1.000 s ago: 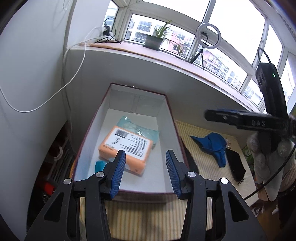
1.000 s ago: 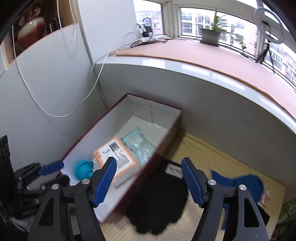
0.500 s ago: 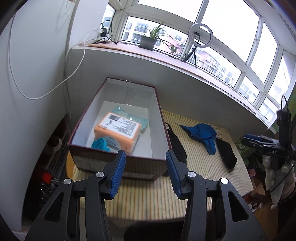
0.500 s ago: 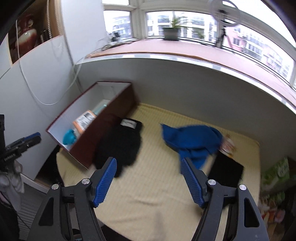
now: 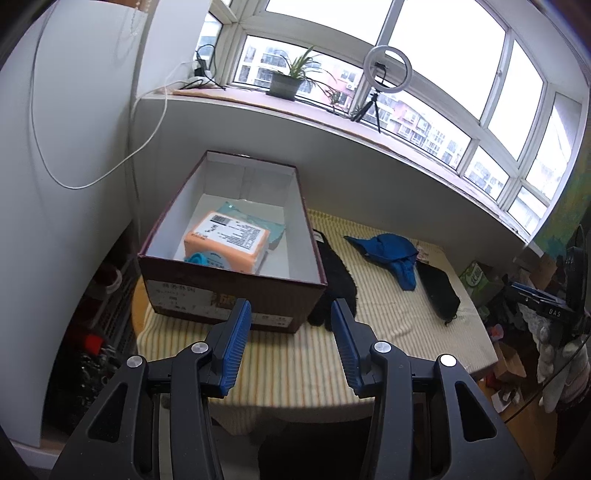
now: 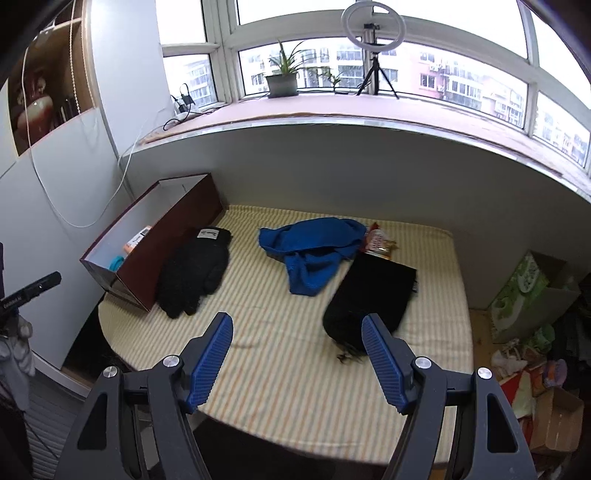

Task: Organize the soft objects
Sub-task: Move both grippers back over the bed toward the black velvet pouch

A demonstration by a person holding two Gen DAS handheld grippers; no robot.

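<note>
The left tongs (image 5: 290, 345) hang above the near edge of the tabletop (image 5: 295, 373), their blue-padded fingers spread wide with nothing between them. Just ahead of them stands a dark red cardboard box (image 5: 236, 291) with a white inside, open at the top. In it lie an orange packet (image 5: 227, 240) with a printed label, a teal plastic pouch (image 5: 275, 230) partly under that packet, and a small turquoise round thing (image 5: 195, 258) against the near wall.

The right tongs (image 6: 297, 360) are also spread wide and empty, held over the striped yellow mat (image 6: 288, 365) that covers the tabletop. Three soft things lie on that mat, outside the box. A pair of black knit gloves (image 6: 195, 269) lies touching the box's long right wall, with a small white label at the cuff end. A crumpled blue cloth (image 6: 314, 251) lies near the middle of the mat, apart from the gloves. A black hat-like cloth (image 6: 369, 295) lies just right of the blue cloth, its near end just beyond the right finger of the right tongs. A small red and white wrapper (image 6: 378, 242) shows at the far edge of the black cloth, touching the blue cloth.

On the windowsill behind stand a potted plant (image 6: 282, 79) and a ring light on a tripod (image 6: 373, 22).
</note>
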